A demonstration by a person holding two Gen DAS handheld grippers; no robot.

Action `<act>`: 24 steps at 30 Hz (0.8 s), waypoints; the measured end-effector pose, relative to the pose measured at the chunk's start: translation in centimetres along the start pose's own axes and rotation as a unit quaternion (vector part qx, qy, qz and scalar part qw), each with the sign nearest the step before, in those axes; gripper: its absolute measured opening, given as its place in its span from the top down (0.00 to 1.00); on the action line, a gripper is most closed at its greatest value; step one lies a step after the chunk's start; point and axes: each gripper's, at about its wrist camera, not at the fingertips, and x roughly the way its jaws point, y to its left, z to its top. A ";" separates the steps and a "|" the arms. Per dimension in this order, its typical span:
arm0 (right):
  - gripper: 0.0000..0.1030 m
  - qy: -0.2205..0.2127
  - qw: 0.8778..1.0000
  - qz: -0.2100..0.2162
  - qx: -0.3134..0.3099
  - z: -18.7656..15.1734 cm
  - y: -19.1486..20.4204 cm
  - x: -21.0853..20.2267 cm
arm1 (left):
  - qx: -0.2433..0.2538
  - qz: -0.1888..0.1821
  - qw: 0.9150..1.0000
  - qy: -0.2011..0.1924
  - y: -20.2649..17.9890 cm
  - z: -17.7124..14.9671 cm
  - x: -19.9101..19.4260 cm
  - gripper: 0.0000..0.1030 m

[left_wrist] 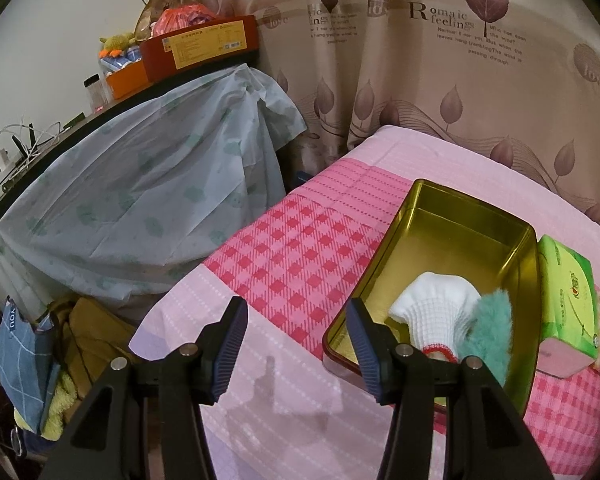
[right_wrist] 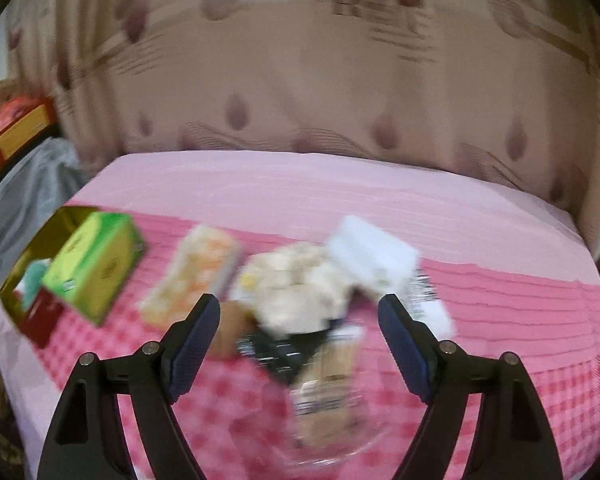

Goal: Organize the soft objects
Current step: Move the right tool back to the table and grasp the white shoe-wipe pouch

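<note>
We look down on a bed [left_wrist: 300, 248] covered in a pink checked sheet, with a leaf-print curtain [left_wrist: 420, 80] behind it. A gold tin [left_wrist: 460, 220] sits on the sheet, and inside its near end lie a white knitted glove [left_wrist: 432, 312] with a red cuff and a fuzzy teal thing [left_wrist: 490, 332], touching each other. A green tissue pack [left_wrist: 568, 300] rests just beside the tin's right wall.

Our left gripper [left_wrist: 296, 340] hovers over the sheet at the tin's near left corner, its jaws spread wide with nothing between them.

Our right gripper [right_wrist: 298, 336] also has its jaws spread wide and grips nothing. Its view is badly blurred. Beyond the fingers we see a heap of soft things on the sheet: a cream fluffy lump [right_wrist: 296, 284], a white block [right_wrist: 372, 252], a peach patterned pack [right_wrist: 196, 272], and a clear packet [right_wrist: 328, 396] nearest us. We cannot tell what each one is. At the far left of this view stand the tissue pack [right_wrist: 96, 260] and the tin [right_wrist: 40, 240].
</note>
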 end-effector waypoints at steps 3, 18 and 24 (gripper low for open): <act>0.23 0.002 1.000 -0.024 0.017 0.2 -2.7 0.7 | 0.003 0.000 1.000 0.000 0.0 0.0 0.0 0.49; 0.19 0.017 0.998 -0.033 0.048 3.4 -5.2 7.3 | 0.039 -0.007 0.999 -0.011 -1.7 -0.1 0.5 0.49; 0.20 0.035 0.997 -0.046 0.060 3.6 -6.3 10.0 | 0.048 -0.008 0.999 -0.006 -2.2 -0.2 0.9 0.49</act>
